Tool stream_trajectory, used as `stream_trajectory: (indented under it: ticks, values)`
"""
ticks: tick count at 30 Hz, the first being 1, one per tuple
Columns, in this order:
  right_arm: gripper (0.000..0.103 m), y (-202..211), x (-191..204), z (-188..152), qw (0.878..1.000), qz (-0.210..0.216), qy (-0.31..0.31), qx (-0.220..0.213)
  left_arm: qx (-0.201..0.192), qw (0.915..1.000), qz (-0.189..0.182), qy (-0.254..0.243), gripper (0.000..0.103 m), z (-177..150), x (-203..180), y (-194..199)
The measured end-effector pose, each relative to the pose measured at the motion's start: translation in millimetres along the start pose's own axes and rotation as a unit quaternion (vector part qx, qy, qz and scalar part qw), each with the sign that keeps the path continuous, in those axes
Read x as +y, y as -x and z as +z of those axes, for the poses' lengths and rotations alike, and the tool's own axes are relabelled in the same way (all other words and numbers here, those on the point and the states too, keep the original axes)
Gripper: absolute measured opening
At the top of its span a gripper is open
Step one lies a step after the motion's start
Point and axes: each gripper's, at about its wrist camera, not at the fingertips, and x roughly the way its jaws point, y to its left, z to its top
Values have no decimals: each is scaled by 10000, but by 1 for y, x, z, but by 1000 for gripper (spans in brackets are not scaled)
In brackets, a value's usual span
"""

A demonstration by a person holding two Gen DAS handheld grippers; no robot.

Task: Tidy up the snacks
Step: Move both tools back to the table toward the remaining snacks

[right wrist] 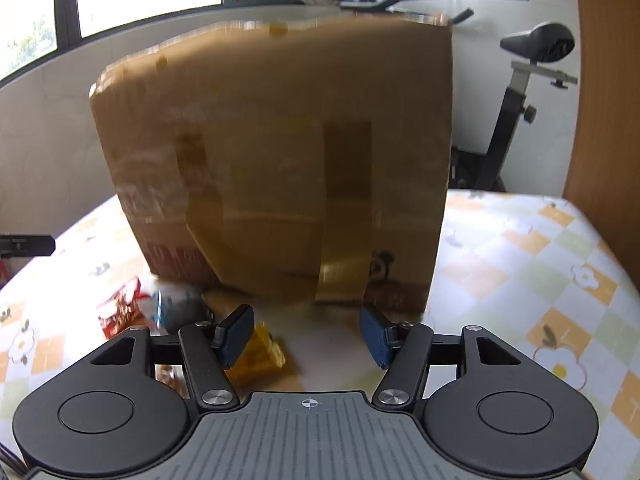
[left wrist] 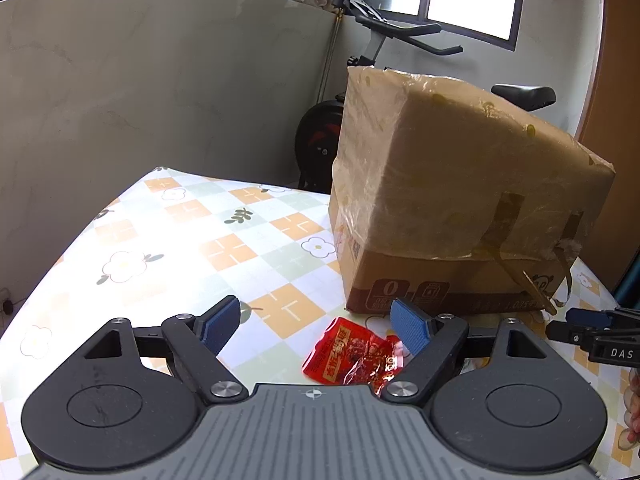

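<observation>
Now | L tongs [left wrist: 316, 326] open nr red packet [left wrist: 354, 354] | box [left wrist: 460, 200] edge ahead

A: what do the tools look like? 
B: left tool [left wrist: 314, 322] is matte black, round hubs, blue textured pads [left wrist: 408, 330], silver screws, ribbed grey body. right tool [right wrist: 306, 330] is identical.

A brown cardboard box [left wrist: 448, 200] and red snack packet [left wrist: 352, 354] sit on an orange-and-green checked, flowered tablecloth [left wrist: 192, 240].

Left wrist: low over the table, left of the cardboard box [left wrist: 460, 200], angled down.
Right wrist: close, facing the cardboard box [right wrist: 280, 160] squarely.
Shared: the box.
</observation>
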Motion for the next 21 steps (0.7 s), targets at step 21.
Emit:
stream_trajectory:
  ticks: [21]
  values:
    - [65,-58,54,0,9942,-97,897,581,265,9995,-131,133,80,-17,-9,-10]
